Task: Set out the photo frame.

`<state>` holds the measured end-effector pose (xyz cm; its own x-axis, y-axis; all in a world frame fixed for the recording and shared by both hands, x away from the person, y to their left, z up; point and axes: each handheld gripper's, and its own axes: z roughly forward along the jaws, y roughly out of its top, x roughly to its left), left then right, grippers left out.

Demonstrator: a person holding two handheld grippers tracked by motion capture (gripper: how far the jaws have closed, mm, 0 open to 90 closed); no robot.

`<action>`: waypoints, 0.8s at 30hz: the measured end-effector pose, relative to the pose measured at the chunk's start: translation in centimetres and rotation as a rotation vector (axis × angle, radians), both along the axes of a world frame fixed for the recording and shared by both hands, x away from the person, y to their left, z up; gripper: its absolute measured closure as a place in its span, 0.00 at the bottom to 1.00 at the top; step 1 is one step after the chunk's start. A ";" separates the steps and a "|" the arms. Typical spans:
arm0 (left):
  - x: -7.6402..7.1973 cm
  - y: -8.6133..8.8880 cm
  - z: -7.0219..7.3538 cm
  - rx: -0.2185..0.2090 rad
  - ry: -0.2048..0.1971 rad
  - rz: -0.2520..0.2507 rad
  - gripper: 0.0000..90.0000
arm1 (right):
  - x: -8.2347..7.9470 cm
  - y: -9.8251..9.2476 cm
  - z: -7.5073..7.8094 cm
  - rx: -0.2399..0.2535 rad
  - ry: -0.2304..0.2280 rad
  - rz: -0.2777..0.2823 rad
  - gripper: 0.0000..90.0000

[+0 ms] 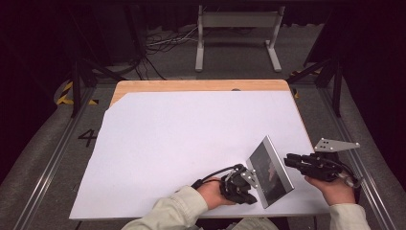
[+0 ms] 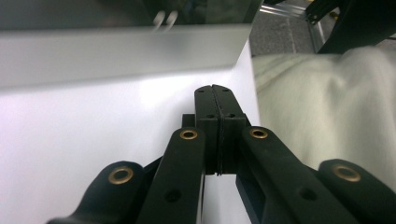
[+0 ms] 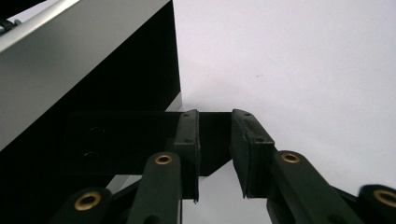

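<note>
A flat panel with a silver rim and dark glass, the picture frame (image 1: 270,172), stands tilted on the white sheet (image 1: 182,139) near the front right. My left gripper (image 1: 249,197) sits low at its left lower corner, jaws shut with nothing between them. In the left gripper view my left gripper (image 2: 214,88) points along the sheet below the frame's silver edge (image 2: 116,51). My right gripper (image 1: 288,159) reaches toward the frame's back. In the right gripper view my right gripper (image 3: 215,116) has its jaws apart, and a black stand plate (image 3: 116,140) from the frame's dark back (image 3: 140,79) shows behind the gap.
The wooden table (image 1: 201,85) shows as a strip beyond the sheet. A grey metal stand (image 1: 237,28) and cables (image 1: 163,43) lie on the floor behind. Pale sleeves (image 1: 177,211) come in at the bottom edge. Aluminium rails (image 1: 349,143) run along the table's right side.
</note>
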<state>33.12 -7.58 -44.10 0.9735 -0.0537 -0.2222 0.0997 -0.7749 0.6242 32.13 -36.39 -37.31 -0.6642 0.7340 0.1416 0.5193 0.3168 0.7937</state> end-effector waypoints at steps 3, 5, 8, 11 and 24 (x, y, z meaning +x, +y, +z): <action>0.2 1.7 0.1 0.008 -0.006 0.018 1.00 | -0.1 -0.1 0.1 0.000 0.009 -0.005 0.78; 0.4 3.1 0.1 0.002 -0.003 0.041 1.00 | -0.2 0.0 0.1 -0.004 0.016 -0.009 0.76; 0.9 4.9 0.1 0.001 -0.006 0.072 1.00 | -0.1 0.0 0.0 -0.014 0.035 -0.018 0.72; 1.3 6.7 0.3 -0.011 -0.013 0.102 1.00 | -0.3 0.3 0.0 -0.031 0.050 -0.027 0.72; 2.2 13.5 2.2 -0.117 -0.035 0.235 0.98 | -1.3 0.3 0.1 -0.097 0.018 -0.129 0.58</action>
<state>35.27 5.89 -41.93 0.9695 0.1511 -0.1932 0.2446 -0.6558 0.7142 30.78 -36.05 -37.19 -0.5618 0.8237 0.0772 0.5744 0.3212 0.7529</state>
